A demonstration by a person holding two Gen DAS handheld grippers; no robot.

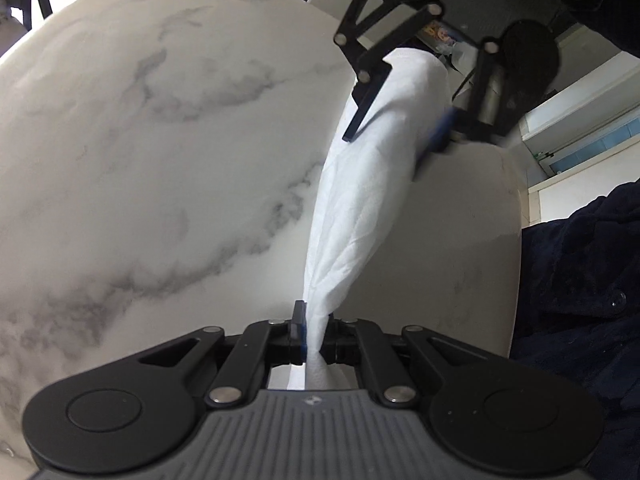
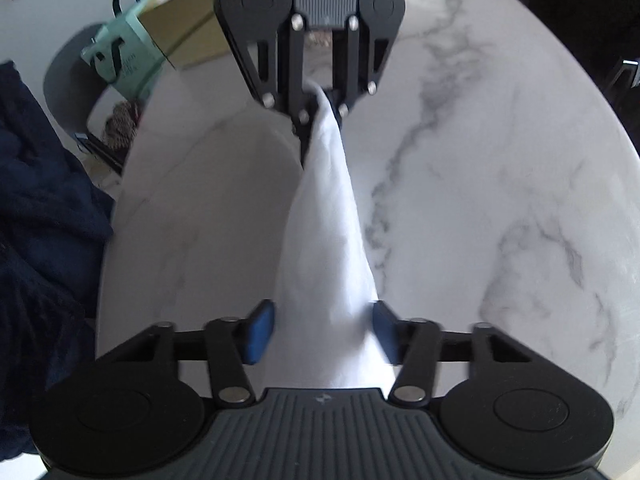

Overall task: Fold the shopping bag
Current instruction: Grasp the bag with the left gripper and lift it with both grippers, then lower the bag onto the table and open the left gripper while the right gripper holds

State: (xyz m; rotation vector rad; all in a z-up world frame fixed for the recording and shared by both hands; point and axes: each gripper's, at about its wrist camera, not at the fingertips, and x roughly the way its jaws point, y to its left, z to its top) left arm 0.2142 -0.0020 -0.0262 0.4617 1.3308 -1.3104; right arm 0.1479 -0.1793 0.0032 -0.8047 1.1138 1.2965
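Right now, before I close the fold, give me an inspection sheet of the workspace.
Surface: white marble table, grey veins.
Job's things: white shopping bag, bunched, strung between the grippers.
Clutter: nothing seen near the bag.
Grippers: left gripper shut on the bag; right gripper open, bag between its pads.
Cables: nothing seen.
Surroundings: green paper bag, cardboard box beside the table; dark blue garment.

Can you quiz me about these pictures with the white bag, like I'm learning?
1. True or false: the left tool is clamped shut on the white bag.
2. What pattern is the table? A) marble B) wood C) checks
3. Fill in: on the right tool, the blue pads stand ___ with the bag between them.
Key: 1 true; 2 A; 3 apart.
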